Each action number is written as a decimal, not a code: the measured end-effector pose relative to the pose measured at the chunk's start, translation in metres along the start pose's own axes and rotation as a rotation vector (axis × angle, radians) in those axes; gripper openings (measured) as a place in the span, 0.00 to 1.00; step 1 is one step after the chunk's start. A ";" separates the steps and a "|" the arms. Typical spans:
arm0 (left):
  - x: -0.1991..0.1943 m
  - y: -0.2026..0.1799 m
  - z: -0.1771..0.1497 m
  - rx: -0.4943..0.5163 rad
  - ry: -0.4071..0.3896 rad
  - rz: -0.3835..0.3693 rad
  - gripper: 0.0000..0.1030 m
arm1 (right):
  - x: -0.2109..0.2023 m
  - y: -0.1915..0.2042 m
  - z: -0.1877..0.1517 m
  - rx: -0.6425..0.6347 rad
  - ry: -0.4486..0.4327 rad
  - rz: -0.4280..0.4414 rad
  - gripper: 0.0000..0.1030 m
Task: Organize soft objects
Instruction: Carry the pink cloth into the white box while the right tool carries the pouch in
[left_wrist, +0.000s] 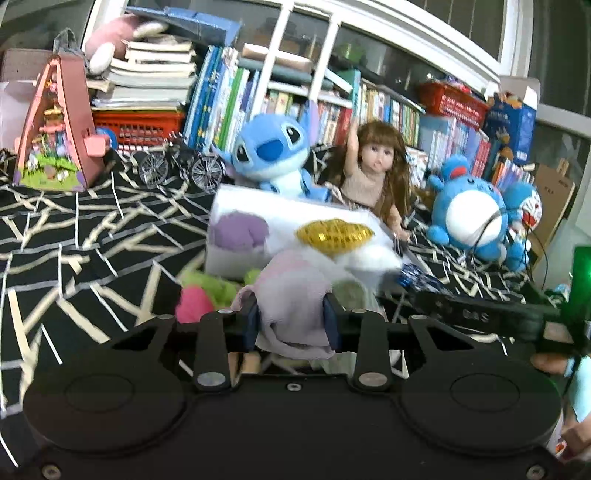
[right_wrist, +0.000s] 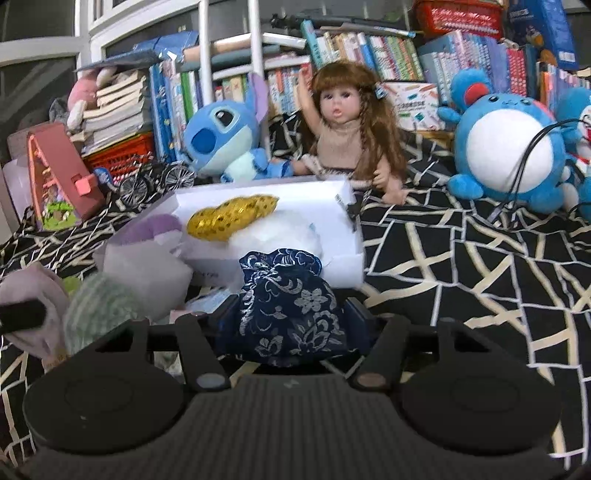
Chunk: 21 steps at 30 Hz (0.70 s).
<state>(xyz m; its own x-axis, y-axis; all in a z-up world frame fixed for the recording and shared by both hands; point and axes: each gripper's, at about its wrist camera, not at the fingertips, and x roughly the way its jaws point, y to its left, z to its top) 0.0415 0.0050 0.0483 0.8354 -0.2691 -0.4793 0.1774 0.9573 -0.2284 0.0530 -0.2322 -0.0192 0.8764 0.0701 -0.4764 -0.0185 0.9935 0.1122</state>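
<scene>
A white box (left_wrist: 236, 201) (right_wrist: 343, 266) stands on the black patterned cloth. It holds a gold sequin pouch (left_wrist: 334, 235) (right_wrist: 231, 218), a purple plush piece (left_wrist: 238, 230) (right_wrist: 153, 227) and white fluff (right_wrist: 284, 234). My left gripper (left_wrist: 291, 319) is shut on a pale pink-lilac cloth (left_wrist: 291, 291) just before the box. My right gripper (right_wrist: 288, 321) is shut on a navy floral pouch (right_wrist: 288, 302) at the box's near wall. A pink and green plush (left_wrist: 201, 295) lies left of the left gripper. A green knitted item (right_wrist: 99, 306) lies left of the right gripper.
Behind the box sit a blue Stitch plush (left_wrist: 271, 153) (right_wrist: 221, 136), a long-haired doll (left_wrist: 373, 166) (right_wrist: 343, 122) and a round blue plush (left_wrist: 469, 212) (right_wrist: 509, 147). A model bicycle (left_wrist: 181, 166), a pink house model (left_wrist: 55, 129) and stacked books (left_wrist: 147, 70) line the back.
</scene>
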 end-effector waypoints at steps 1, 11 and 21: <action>0.000 0.003 0.006 -0.004 -0.006 0.003 0.32 | -0.002 -0.002 0.002 0.005 -0.005 -0.003 0.61; 0.026 0.027 0.079 -0.030 -0.064 0.020 0.32 | -0.005 -0.020 0.047 0.054 -0.072 -0.020 0.61; 0.130 0.016 0.141 0.003 0.001 -0.043 0.32 | 0.058 -0.021 0.110 0.105 -0.007 0.026 0.62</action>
<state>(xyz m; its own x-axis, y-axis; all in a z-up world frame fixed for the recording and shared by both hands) 0.2257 0.0005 0.1016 0.8263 -0.3098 -0.4703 0.2145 0.9453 -0.2459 0.1569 -0.2587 0.0472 0.8797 0.0943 -0.4662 0.0094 0.9765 0.2153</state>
